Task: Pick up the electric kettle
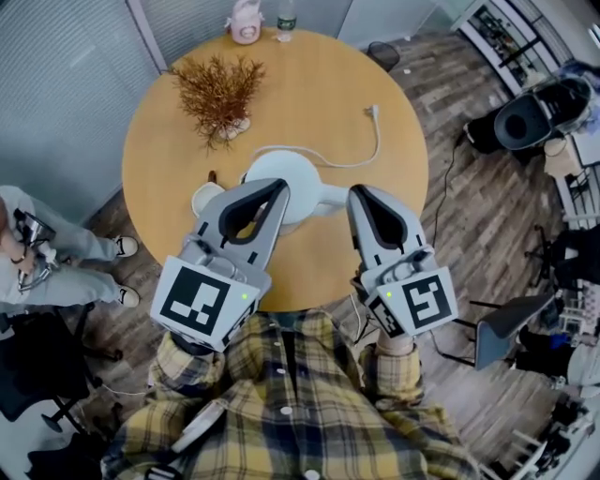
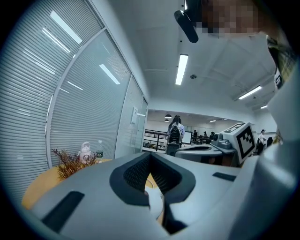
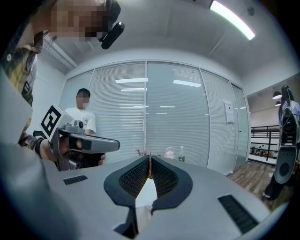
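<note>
A white electric kettle (image 1: 302,176) stands on the round wooden table (image 1: 394,187), its handle (image 1: 330,196) pointing right. Its white cord (image 1: 361,155) runs to a plug (image 1: 374,112) farther back. My left gripper (image 1: 278,186) hangs over the kettle's near left side with its jaws shut and nothing between them. My right gripper (image 1: 359,192) is just right of the handle, also shut and empty. In the left gripper view the left gripper (image 2: 151,154) has its tips together. The right gripper (image 3: 150,157) looks the same in its own view.
A dried brown plant (image 1: 219,89) stands at the back left, with a pink object (image 1: 246,22) and a bottle (image 1: 286,16) at the far edge. A small white cup (image 1: 205,198) sits left of the kettle. A person (image 1: 47,253) sits beside the table at left.
</note>
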`<move>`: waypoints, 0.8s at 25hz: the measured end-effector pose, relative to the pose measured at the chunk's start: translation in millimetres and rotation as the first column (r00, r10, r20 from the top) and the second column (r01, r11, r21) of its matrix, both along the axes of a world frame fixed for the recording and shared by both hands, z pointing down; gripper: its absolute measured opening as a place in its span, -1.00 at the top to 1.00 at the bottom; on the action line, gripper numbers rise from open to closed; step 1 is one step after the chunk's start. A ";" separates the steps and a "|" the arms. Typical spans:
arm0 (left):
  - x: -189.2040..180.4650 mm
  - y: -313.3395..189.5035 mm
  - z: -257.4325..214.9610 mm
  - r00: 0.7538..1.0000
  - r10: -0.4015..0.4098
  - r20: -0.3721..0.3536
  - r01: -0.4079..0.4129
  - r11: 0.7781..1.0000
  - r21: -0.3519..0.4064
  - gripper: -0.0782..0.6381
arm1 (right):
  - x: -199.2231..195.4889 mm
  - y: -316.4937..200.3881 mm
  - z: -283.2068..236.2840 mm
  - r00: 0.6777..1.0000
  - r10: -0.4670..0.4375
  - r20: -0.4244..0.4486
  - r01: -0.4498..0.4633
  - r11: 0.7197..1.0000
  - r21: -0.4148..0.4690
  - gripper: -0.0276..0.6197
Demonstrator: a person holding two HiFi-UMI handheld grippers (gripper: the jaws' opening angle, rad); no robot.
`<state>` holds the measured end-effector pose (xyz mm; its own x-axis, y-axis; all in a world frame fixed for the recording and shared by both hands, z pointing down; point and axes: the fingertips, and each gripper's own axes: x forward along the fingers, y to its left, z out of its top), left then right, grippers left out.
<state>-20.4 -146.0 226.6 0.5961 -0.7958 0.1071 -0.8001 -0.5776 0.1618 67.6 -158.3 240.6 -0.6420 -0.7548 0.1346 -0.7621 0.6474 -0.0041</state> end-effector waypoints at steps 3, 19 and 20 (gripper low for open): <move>-1.1 -0.4 5.5 1.000 0.009 -0.006 -0.009 1.000 -0.011 0.78 | 0.7 0.6 4.8 1.000 0.018 -0.019 -0.018 1.000 0.001 0.81; -7.8 -15.8 36.9 1.000 -0.001 -0.020 -0.001 0.998 -0.068 0.78 | 16.5 -6.8 50.6 0.996 0.073 -0.059 -0.076 0.995 -0.064 0.48; -8.9 -16.4 38.7 1.000 -0.004 -0.020 0.002 0.998 -0.070 0.78 | 18.1 -7.3 53.5 0.995 0.079 -0.058 -0.083 0.994 -0.067 0.45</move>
<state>-29.3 -162.4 265.2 0.5962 -0.7886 0.1504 -0.7981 -0.5619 0.2173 85.7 -165.6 294.1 -0.5696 -0.7914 0.2221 -0.8121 0.5835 -0.0033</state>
